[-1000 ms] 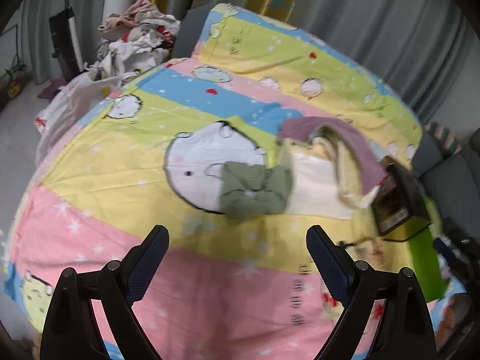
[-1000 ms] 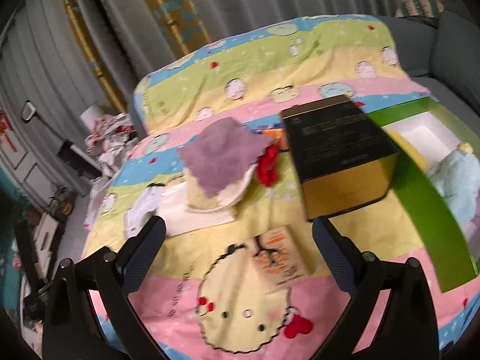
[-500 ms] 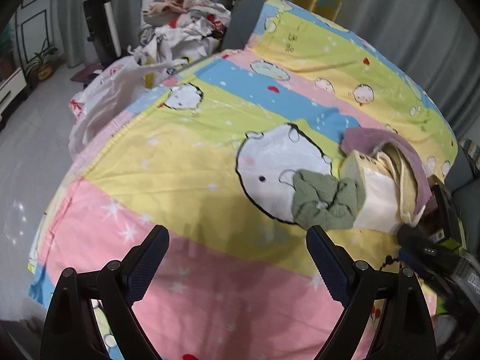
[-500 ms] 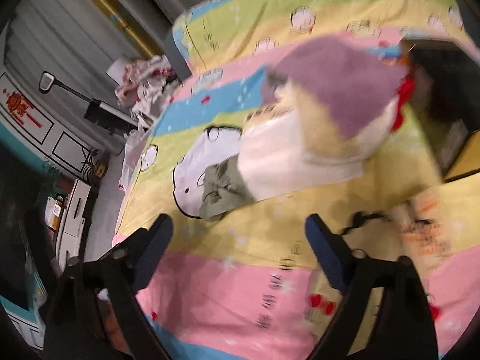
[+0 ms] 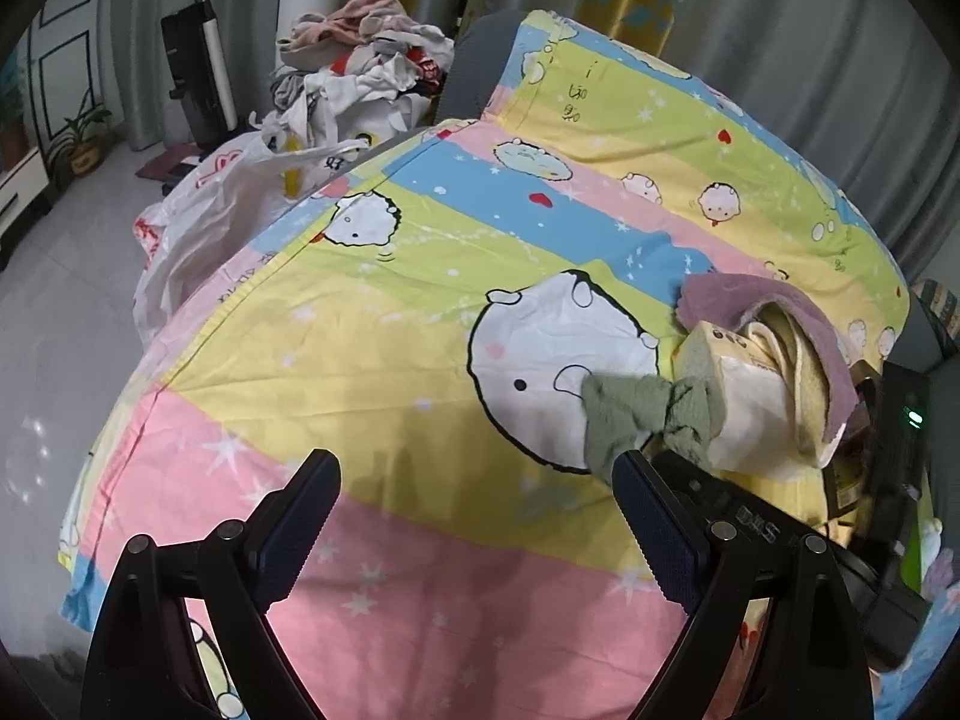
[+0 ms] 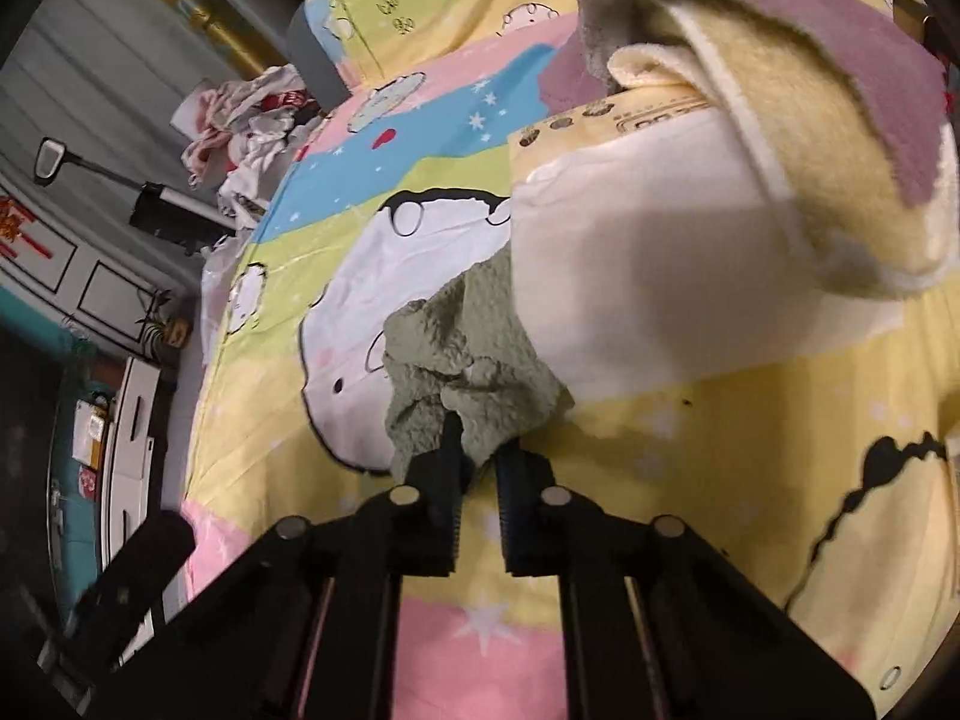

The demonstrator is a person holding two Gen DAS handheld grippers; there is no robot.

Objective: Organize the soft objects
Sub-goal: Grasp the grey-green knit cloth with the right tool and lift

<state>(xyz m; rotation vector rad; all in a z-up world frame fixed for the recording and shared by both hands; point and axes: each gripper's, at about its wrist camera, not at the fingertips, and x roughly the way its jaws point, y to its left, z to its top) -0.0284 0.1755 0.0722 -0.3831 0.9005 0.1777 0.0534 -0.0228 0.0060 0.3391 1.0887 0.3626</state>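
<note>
A crumpled green cloth [image 6: 462, 354] lies on the cartoon-print bedsheet [image 5: 372, 360], and my right gripper [image 6: 477, 450] is shut on its near edge. The left wrist view shows the same green cloth [image 5: 636, 408] bunched up at the right, with the right gripper's black body [image 5: 750, 534] beside it. Behind the cloth sits a cream paper-wrapped pack [image 6: 648, 252] with a yellow towel [image 6: 840, 210] and a purple towel [image 6: 810, 42] draped over it. My left gripper [image 5: 474, 516] hangs open above the pink stripe with nothing between its fingers.
A heap of clothes [image 5: 366, 54] and a white plastic bag [image 5: 228, 204] sit past the bed's far left corner. A dark box [image 5: 870, 444] stands at the right of the towels. Grey curtains run behind the bed, and the tiled floor [image 5: 54, 312] is at left.
My right gripper swung left from the dark box, came down to the green cloth and shut on its edge. The left gripper shifted a little leftward and stayed open.
</note>
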